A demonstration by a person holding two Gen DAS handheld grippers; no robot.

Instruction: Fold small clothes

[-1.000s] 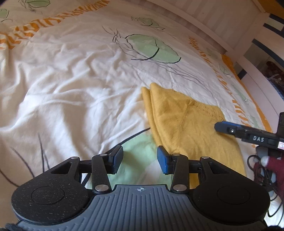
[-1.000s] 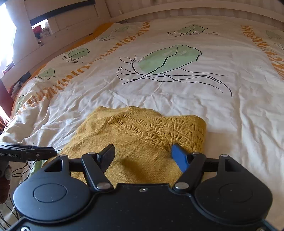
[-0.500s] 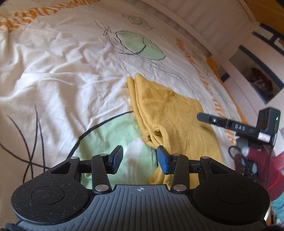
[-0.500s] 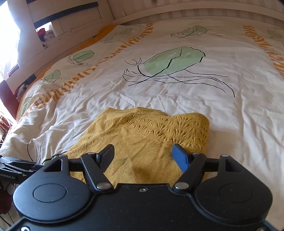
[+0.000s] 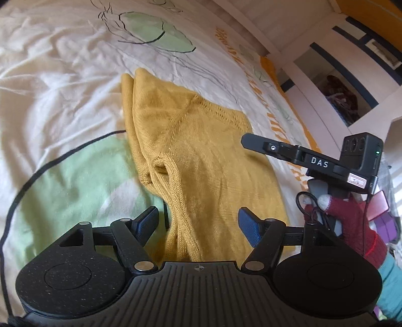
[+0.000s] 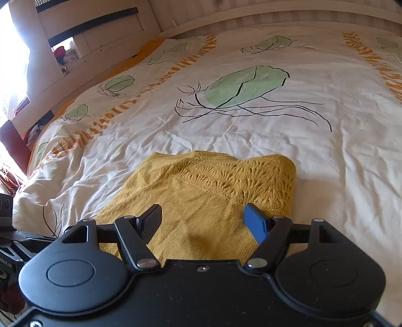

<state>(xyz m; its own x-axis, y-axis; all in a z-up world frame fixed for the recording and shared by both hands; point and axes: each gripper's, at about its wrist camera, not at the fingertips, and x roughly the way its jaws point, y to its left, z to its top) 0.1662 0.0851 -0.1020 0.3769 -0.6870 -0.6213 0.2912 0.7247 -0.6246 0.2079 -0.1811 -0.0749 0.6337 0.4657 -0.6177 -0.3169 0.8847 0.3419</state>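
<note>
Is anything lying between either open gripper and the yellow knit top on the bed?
Nothing visible. The left gripper sits open over the yellow knit top at its bunched near edge, and the right gripper is open directly above the same fabric. Only the bedspread surrounds it.

A home bedroom: a bed under a leaf-printed duvet, with a white wooden bedframe behind.

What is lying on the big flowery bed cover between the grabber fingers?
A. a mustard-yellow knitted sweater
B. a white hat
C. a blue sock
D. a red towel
A: a mustard-yellow knitted sweater lies on the white leaf-print bed cover, and it shows between the open fingers of both the left gripper and the right gripper.
</note>
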